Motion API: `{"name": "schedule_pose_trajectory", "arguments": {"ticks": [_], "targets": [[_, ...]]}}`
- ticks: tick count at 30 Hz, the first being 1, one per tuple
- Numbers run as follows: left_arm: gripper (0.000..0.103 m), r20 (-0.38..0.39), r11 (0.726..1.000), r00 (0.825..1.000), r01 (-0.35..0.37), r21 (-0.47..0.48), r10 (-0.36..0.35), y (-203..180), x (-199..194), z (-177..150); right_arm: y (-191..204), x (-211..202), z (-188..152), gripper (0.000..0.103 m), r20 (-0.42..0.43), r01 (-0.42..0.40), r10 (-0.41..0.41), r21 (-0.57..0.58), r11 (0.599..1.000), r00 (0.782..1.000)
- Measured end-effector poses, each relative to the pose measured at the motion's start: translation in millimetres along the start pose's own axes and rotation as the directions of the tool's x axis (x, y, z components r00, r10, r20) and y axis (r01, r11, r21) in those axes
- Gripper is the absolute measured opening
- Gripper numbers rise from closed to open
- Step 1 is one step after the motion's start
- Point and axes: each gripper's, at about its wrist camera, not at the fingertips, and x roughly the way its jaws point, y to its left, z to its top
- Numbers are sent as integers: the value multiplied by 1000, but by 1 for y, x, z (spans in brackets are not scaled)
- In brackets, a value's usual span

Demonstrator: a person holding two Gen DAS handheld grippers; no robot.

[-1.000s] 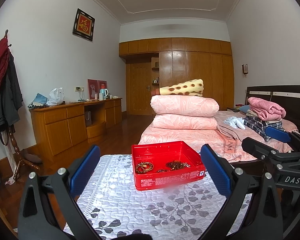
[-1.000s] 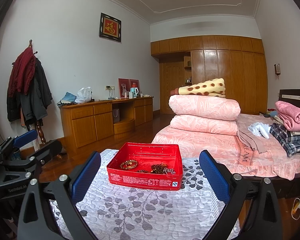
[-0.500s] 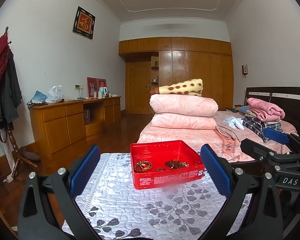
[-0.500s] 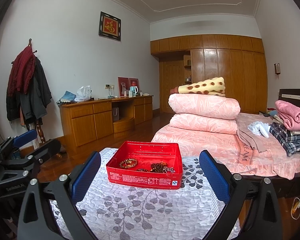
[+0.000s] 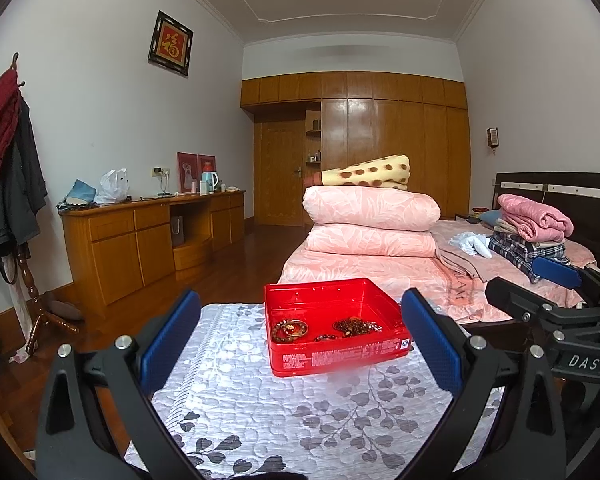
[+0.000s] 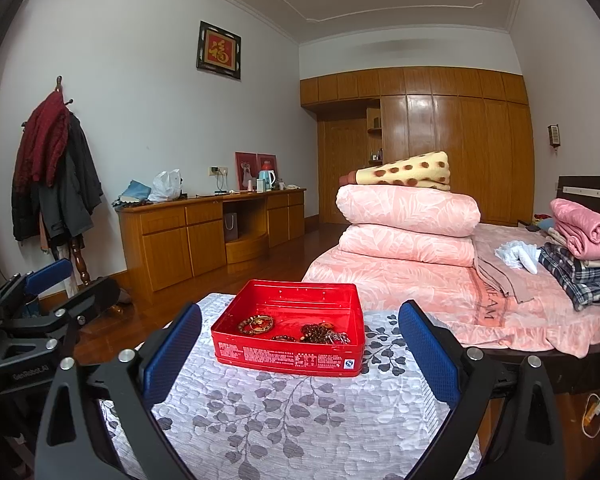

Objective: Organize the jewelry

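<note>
A red open tin box (image 5: pixel 336 354) (image 6: pixel 288 356) stands on a table with a grey leaf-pattern quilted cover (image 5: pixel 280 412) (image 6: pixel 292 416). Inside lie a beaded bracelet with a gold charm (image 5: pixel 290 329) (image 6: pixel 257 323), a small dark bead bracelet (image 5: pixel 325 337) and a heap of brown beads (image 5: pixel 357 325) (image 6: pixel 323 333). My left gripper (image 5: pixel 300 332) is open and empty, held short of the box. My right gripper (image 6: pixel 299 340) is open and empty, also short of the box. Each gripper shows at the edge of the other's view.
A bed with stacked pink quilts (image 5: pixel 370 220) and folded clothes (image 6: pixel 580 248) lies behind the table. A wooden sideboard (image 5: pixel 148 236) runs along the left wall. A coat rack with clothes (image 6: pixel 54 168) stands at the left.
Both grippers have drifted slightly; the box sits a little nearer and lower in both views. Both grippers stay open and empty.
</note>
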Motion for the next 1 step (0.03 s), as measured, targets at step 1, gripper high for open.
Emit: {"name": "schedule_pose_trajectory", "arguments": {"ticks": [1], "targets": [[97, 0, 1000, 1000, -1, 1, 1, 0, 0, 0, 0, 0, 0, 97, 0, 1, -1, 1, 1000, 1000]]}}
